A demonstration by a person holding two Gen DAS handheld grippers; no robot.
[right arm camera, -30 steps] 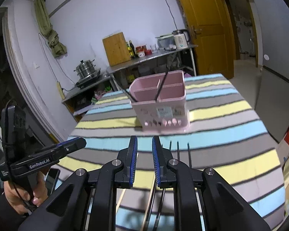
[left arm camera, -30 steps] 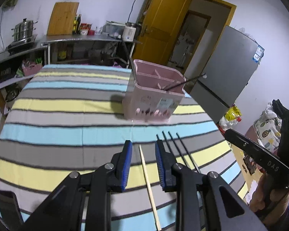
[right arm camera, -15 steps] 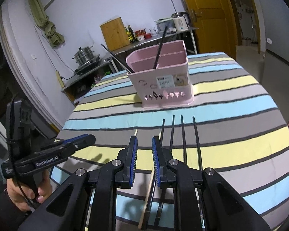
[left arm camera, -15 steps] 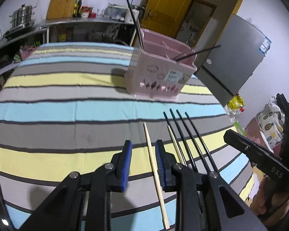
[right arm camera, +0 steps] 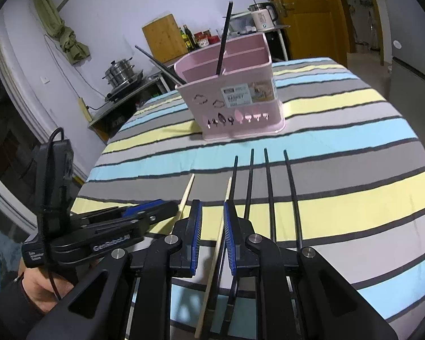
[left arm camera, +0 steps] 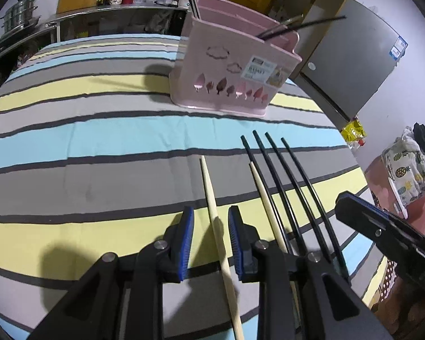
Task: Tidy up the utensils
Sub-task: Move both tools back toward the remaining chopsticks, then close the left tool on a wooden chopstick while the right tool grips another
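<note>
Now, step in hand: lowering both grippers onto the loose chopsticks, one wooden stick each, ahead of a pinch.
Left gripper point(left arm camera: 209, 235): fingers apart, straddling the left wooden chopstick point(left arm camera: 212, 198) without pressing on it; gap to spare on both sides.
Right gripper point(right arm camera: 212, 232): fingers narrowly apart around the right wooden chopstick point(right arm camera: 223, 218); pads close to it, no firm clamp visible.
Black chopsticks point(right arm camera: 269, 187): four lying side by side on the striped cloth point(right arm camera: 340, 198), just right of the wooden pair; nearest one almost touching the right wooden chopstick.
Pink holder point(right arm camera: 235, 96): upright further back on the cloth, well apart from the loose sticks; a few black sticks already leaning in its compartments.
Doing it well: centre each stick between the pads before closing; bring the fingertips right down to the cloth so the thin stick does not slip under them.
Watch for: right fingers catching the neighbouring black stick as well; shift slightly left if needed.
After the pinch: lift level, tip the stick upright, then drop it point-down into a compartment.
</note>
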